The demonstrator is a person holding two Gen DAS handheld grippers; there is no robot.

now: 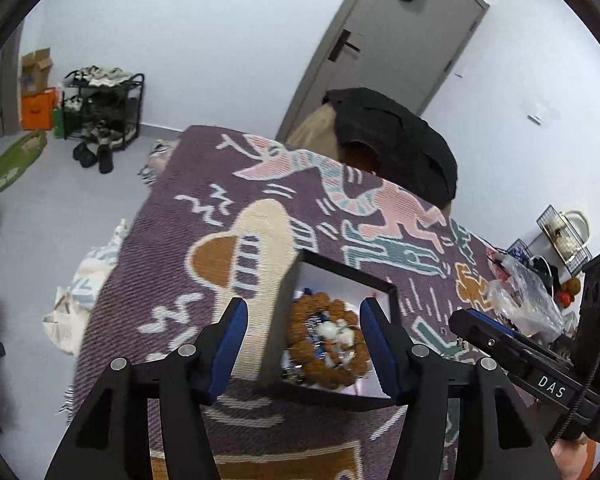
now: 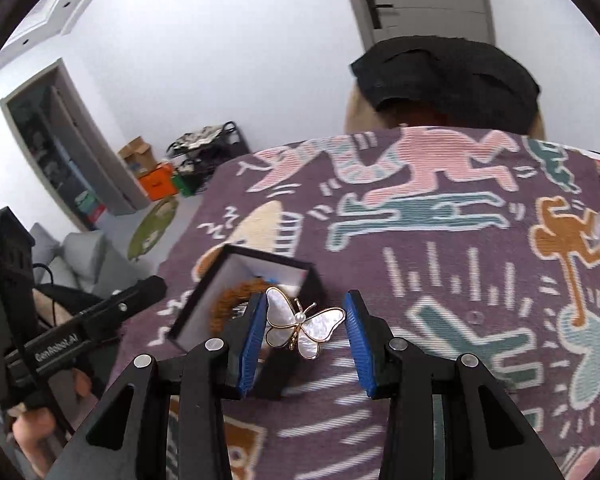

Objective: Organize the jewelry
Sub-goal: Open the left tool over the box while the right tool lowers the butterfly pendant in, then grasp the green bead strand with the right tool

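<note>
Right wrist view showed your right gripper (image 2: 305,326) clamping the butterfly brooch (image 2: 302,325) near the box (image 2: 204,300), left gripper (image 1: 302,344) open; lower gently.

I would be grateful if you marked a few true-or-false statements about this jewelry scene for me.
1. The right gripper holds a butterfly brooch between its jaws. True.
2. The black box is empty. False: a brown beaded bracelet and some pale pieces lie inside it.
3. The left gripper is clamped on the box. False: its jaws stand open above the box and grip nothing.
4. The box sits on a purple patterned cloth. True.
</note>
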